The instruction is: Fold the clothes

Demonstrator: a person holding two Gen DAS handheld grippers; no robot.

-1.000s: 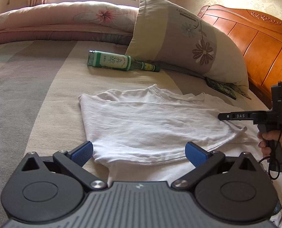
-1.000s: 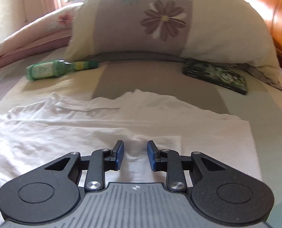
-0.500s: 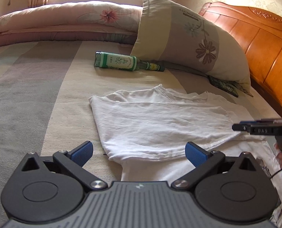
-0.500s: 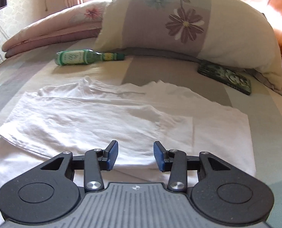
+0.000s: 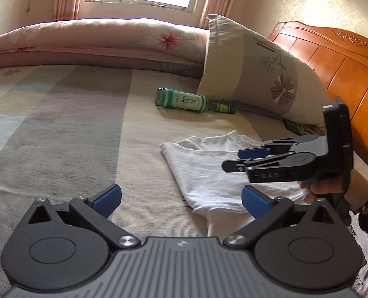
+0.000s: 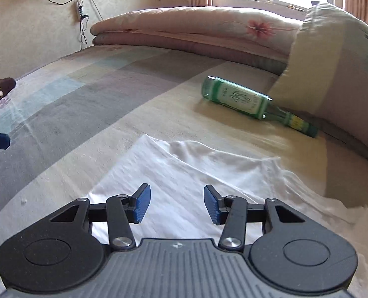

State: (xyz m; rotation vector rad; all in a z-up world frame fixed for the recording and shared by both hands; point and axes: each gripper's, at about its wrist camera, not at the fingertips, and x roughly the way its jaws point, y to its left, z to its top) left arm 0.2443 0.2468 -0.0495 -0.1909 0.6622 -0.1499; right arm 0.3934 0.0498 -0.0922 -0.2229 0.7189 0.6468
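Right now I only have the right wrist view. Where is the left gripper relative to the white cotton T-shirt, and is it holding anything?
Observer: The left gripper is wide open and empty. One pad is over the striped bedsheet, the other over the white cotton T-shirt's near edge.
Operator: Anything hidden beside the pillow?
Observer: A dark flat packet pokes out from under the floral pillow, near the orange wooden headboard.
Operator: How does my gripper sit?
Observer: The right gripper hangs above the shirt, turned on its side. Its jaws are opening with nothing between them.
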